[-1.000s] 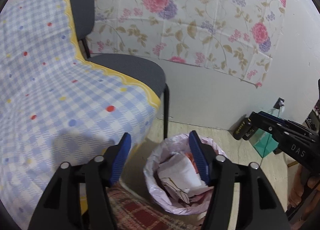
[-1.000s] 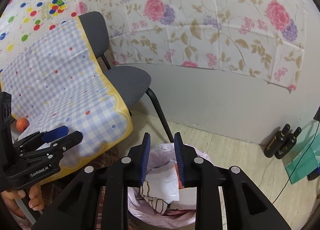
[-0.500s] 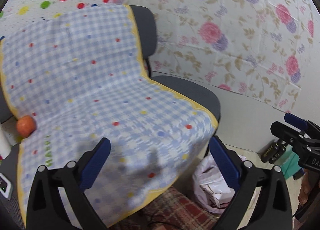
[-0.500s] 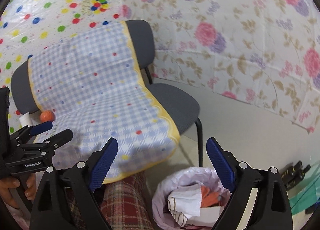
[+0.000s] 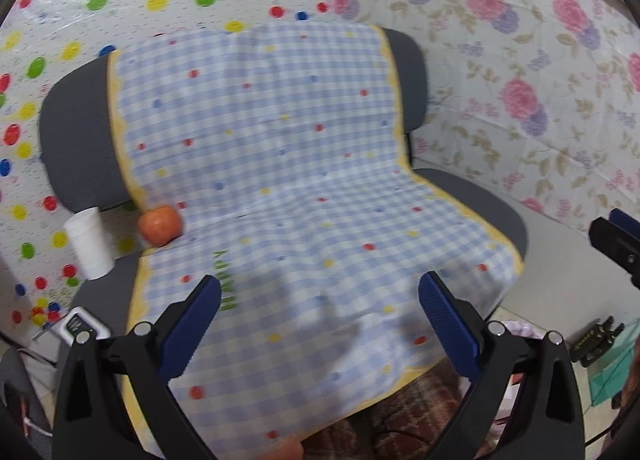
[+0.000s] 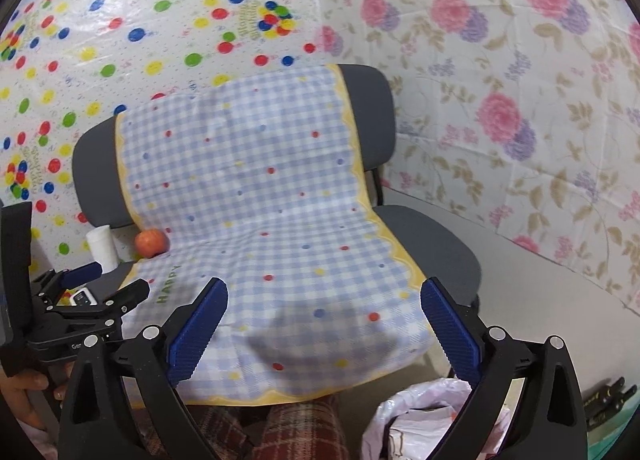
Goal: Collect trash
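Note:
A white plastic trash bag point(image 6: 424, 420) with crumpled paper in it stands on the floor at the lower right; only its rim point(image 5: 516, 330) shows in the left wrist view. My left gripper point(image 5: 318, 292) is open and empty above the blue checked cloth point(image 5: 300, 179); it also shows at the left of the right wrist view point(image 6: 120, 280). My right gripper point(image 6: 324, 292) has its jaws opening wide, with nothing between them. A white paper cup point(image 5: 89, 244) and an orange fruit point(image 5: 160, 225) sit at the cloth's left edge, beyond both grippers.
The cloth drapes over two grey chairs point(image 6: 436, 244) against papered walls. A small white device point(image 5: 82, 326) lies near the cup. Dark bottle-like items point(image 6: 604, 396) stand on the floor at right. A person's plaid-clad leg point(image 6: 304, 432) is below the cloth.
Both grippers rose from over the trash bag and swung left toward the cloth-covered chairs. Both jaws went from narrow to wide open. The cup and fruit came into view.

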{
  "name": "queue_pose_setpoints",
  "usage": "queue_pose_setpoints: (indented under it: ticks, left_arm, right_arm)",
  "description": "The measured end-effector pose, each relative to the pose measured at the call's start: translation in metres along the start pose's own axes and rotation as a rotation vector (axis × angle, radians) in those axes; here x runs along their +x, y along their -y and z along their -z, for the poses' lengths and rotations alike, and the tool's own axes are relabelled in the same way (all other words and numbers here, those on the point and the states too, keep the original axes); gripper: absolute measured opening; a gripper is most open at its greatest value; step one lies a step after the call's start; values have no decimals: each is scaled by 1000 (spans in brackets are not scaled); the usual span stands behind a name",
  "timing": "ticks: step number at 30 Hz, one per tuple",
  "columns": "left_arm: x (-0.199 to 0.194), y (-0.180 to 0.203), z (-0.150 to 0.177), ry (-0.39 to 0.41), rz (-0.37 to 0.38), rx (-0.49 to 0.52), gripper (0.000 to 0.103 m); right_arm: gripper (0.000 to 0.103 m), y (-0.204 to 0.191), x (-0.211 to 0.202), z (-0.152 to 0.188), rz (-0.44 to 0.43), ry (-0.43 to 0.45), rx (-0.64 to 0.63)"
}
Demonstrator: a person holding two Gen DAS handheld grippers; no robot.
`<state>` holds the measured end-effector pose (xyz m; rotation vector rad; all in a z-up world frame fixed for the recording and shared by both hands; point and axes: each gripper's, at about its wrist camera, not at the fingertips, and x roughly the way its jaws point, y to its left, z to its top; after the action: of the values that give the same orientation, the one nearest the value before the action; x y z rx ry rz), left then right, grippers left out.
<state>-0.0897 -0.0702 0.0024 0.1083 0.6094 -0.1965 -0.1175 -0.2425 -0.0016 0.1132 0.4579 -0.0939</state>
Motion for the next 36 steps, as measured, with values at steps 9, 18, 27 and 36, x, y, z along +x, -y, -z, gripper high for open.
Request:
queue_pose_setpoints:
  ticks: [9,18,27,36]
  left_arm:
    - [-11,-52,11,-26,-133,-72,96]
    - [-21,-85,15,-29,-176,-136,96]
    - [-21,-89,16,-30,-174,-143,96]
    - [-21,-88,16,-29,-177,-142,96]
  right_arm:
    - [96,-36,19,0,-69,-31,-43]
    - [97,-59,27,-1,-100,-40,-72]
    - [97,-64,29,0,-102,-49,-79]
    - [97,-64,30,1,-102,-51,-81]
